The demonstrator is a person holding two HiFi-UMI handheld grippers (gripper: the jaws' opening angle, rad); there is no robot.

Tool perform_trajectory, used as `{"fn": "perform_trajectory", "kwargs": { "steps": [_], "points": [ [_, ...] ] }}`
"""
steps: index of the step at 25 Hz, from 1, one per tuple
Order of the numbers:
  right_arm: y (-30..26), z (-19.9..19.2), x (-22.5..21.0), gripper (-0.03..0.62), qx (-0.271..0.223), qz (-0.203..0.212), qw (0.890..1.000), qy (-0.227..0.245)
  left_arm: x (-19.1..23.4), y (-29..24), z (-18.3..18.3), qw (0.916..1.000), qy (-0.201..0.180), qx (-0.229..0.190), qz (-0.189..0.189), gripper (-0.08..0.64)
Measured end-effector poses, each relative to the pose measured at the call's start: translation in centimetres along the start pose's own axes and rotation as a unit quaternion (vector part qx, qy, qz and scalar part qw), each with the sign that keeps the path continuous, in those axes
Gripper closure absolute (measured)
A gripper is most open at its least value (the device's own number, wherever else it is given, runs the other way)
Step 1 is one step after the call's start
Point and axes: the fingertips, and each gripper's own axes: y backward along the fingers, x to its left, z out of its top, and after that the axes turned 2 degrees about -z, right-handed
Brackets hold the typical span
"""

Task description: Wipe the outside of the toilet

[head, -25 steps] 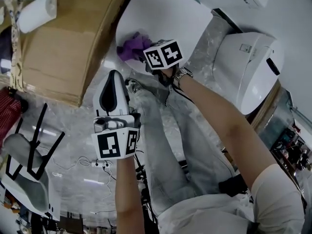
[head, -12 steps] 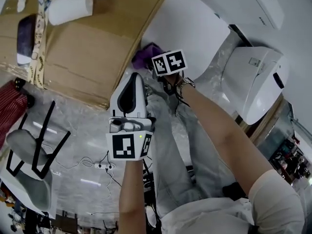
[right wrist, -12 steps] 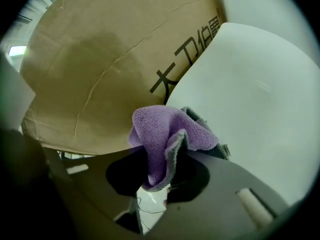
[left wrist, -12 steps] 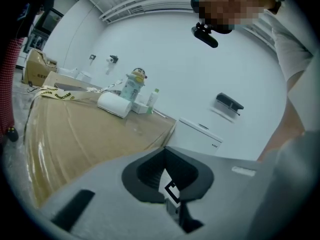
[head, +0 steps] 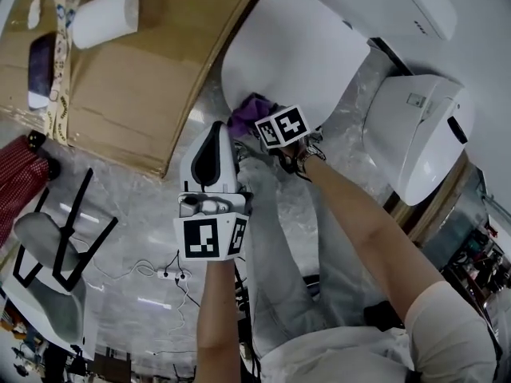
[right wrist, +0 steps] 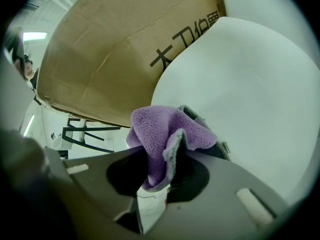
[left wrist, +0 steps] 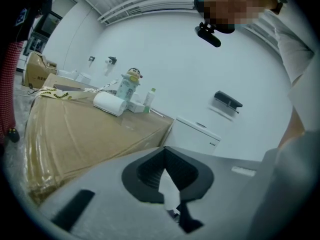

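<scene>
A grey marbled floor (head: 144,206) fills the middle of the head view, with a white wall along the upper right. A large brown cardboard box (head: 120,86) with black print on its side takes up the upper left. Just right of it, at upper centre, stands the smooth white rounded toilet (head: 295,54), and a second white toilet with a closed lid (head: 415,134) sits at the right edge. A black-framed chair with a grey seat (head: 48,246) is at the lower left. A white paper roll (head: 104,18) lies on top of the box.

The left hand-held gripper (head: 214,134) is at frame centre, over the floor between box and toilet. In its own view the left hand-held gripper (left wrist: 167,176) has its jaws drawn together at the tips, with nothing between them.

The right hand-held gripper (head: 275,128) is at the toilet's lower edge. Its own view shows the jaws of the right hand-held gripper (right wrist: 160,184) clamped on a bunched purple fleece cloth with a grey edge (right wrist: 165,134). The cloth (head: 252,108) lies against the toilet's curved outer side, close to the box
</scene>
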Motion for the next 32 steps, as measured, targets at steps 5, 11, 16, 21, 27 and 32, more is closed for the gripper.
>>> {"fn": "perform_trajectory", "kwargs": {
  "steps": [5, 11, 16, 21, 27, 32],
  "points": [
    [1.2, -3.1, -1.5, 0.505, 0.018, 0.005, 1.0, 0.023, -1.9, -0.4, -0.9, 1.0, -0.003, 0.004, 0.008, 0.554],
    [2.9, -6.0, -3.9, 0.505, 0.039, 0.017, 0.998, 0.056, -4.9, -1.8, -1.5, 0.9997, -0.007, -0.001, 0.022, 0.554],
    [4.9, -7.9, -7.2, 0.505, 0.059, 0.018, 0.993, 0.097, -8.3, -3.1, -2.0, 0.999, -0.01, -0.013, 0.042, 0.554],
    [8.0, -9.0, -12.5, 0.505, 0.078, 0.005, 0.988, 0.132, -11.9, -4.1, -2.7, 0.9965, 0.001, -0.031, 0.077, 0.554],
    [11.5, -7.8, -19.3, 0.506, 0.092, -0.025, 0.981, 0.17, -16.0, -4.8, -3.2, 0.9914, 0.01, -0.057, 0.117, 0.554],
    [14.4, -4.9, -25.8, 0.505, 0.083, -0.09, 0.979, 0.161, -17.8, -4.1, -3.2, 0.9879, 0.017, -0.062, 0.141, 0.554]
  ]
}}
